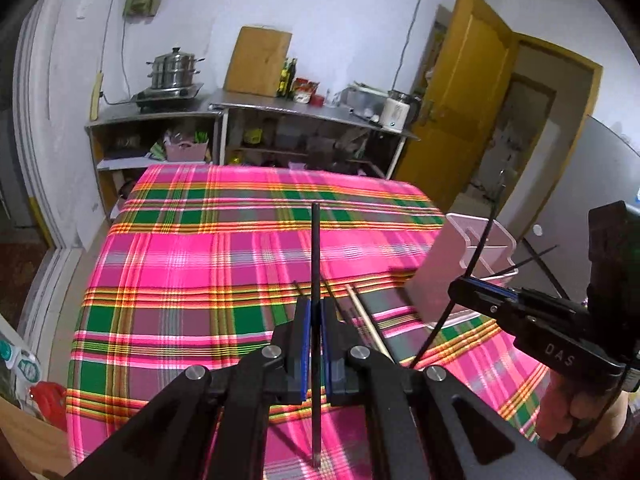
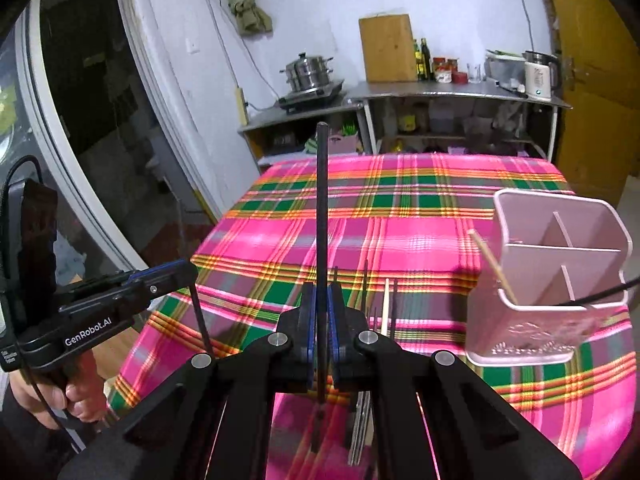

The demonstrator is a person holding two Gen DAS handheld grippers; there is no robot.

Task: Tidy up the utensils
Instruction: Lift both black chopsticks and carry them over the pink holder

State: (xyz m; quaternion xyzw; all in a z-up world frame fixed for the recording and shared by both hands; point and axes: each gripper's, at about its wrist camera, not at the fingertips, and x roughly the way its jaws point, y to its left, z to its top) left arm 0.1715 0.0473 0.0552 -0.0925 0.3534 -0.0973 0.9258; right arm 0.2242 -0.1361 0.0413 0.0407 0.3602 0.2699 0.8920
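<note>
Glossy plaid tablecloth (image 1: 200, 264), slim black chopstick (image 1: 315, 264), ribbed pink caddy (image 2: 560, 280)

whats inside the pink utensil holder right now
The pink utensil holder has a light wooden chopstick leaning in its front-left compartment and a dark one front-right. The back compartments look empty; their floors are hidden.

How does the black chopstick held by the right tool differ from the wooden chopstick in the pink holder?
The black chopstick is dark and clamped upright in the right tool; the wooden chopstick is pale and leans free in the pink holder. Both are slim, straight sticks.
</note>
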